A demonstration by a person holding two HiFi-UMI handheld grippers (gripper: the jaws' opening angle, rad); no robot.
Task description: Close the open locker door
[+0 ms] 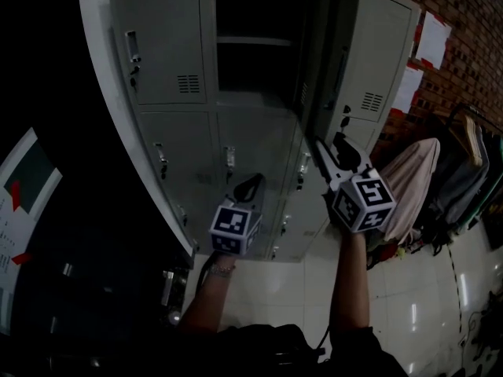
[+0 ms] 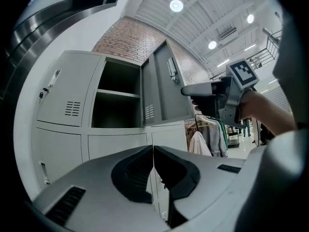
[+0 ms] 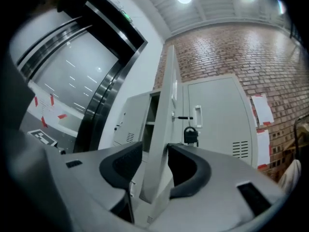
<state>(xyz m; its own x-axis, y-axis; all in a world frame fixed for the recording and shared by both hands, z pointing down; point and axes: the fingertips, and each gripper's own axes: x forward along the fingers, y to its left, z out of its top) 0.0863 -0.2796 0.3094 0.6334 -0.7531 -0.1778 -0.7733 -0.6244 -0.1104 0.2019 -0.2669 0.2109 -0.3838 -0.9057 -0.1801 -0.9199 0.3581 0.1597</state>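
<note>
The grey locker bank has one upper compartment standing open, dark inside, with a shelf. Its door swings out toward me and shows edge-on. My right gripper reaches up to the door's lower corner. In the right gripper view the door edge stands between the spread jaws of the right gripper, and I see no pad pressing on it. My left gripper hangs lower, in front of the bottom lockers, with its jaws shut on nothing. The left gripper view shows the open door and the right gripper at it.
A clothes rack with hanging garments stands right of the lockers. White papers are taped to the brick wall. A padlock hangs on the neighbouring grey cabinet. A poster is at the far left, and pale floor tiles lie below.
</note>
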